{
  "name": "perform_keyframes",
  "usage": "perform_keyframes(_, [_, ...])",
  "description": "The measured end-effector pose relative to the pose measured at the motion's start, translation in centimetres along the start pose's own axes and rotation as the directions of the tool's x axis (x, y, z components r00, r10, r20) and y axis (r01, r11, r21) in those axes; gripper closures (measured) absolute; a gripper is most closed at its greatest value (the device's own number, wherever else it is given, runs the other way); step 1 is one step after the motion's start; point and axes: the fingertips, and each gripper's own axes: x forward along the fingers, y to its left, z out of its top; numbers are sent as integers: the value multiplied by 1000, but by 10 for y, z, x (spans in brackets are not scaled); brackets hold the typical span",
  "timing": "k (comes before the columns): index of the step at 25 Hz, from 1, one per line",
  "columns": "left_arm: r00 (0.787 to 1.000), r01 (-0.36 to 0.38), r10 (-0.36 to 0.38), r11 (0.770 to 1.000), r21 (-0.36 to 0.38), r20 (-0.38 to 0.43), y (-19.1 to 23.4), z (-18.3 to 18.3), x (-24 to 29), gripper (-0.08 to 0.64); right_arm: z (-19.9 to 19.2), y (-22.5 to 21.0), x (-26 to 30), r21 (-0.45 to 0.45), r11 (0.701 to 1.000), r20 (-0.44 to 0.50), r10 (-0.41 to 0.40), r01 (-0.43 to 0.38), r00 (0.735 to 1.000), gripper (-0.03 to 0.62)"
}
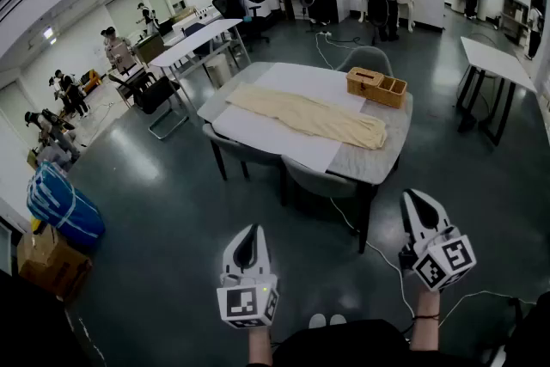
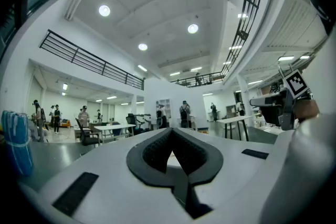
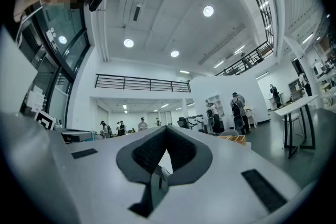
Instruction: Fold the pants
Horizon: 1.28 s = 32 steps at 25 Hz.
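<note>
- Blue bundle (image 1: 64, 204): one, far left on the floor.
- Cardboard boxes (image 1: 50, 260): just beside it, count unclear in shadow.
- Left gripper (image 1: 249, 236): one, fingers pressed together, nothing between, well short of the table (image 1: 378, 161).
- Table: one, centre.
- Pants (image 1: 309, 116): one cream pair, spread lengthwise on a white sheet (image 1: 275, 137) on the tabletop.
- Chairs (image 1: 236, 146): three grey, two partly tucked under.
- Wooden box (image 1: 376, 87): one, near the pants' right end.
- Right gripper (image 1: 414, 198): one, fingers pressed together, empty.
- Holder's forearms are cut off at the lower edge.
- Distant people are too small to count.
</note>
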Motion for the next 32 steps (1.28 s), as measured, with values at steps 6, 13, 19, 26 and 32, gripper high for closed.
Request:
perform_keyframes(6, [1000, -1, 1, 1000, -9, -9, -2, -4, 6, 546, -2, -5, 3, -5, 1000, -4, 3, -3, 1000, 578])
perform_keyframes(13, [999, 7, -8, 1000, -21, -42, -19, -17, 9, 546, -8, -13, 4, 9, 1000, -8, 1, -1, 1000, 578])
perform_keyframes(19, [998, 7, -8, 1000, -22, -65, -22, -20, 15, 546, -9, -10, 17, 27, 999, -6, 27, -27, 1000, 578])
perform_keyframes(26, [996, -17, 15, 999, -27, -89, -12, -31, 39, 546, -23, -17, 49, 43, 998, -28, 42, -41, 999, 578])
perform_keyframes(32, [995, -19, 15, 999, -42, -100, 16, -47, 81, 546, -40, -21, 98, 57, 996, -44, 69, -66, 997, 578])
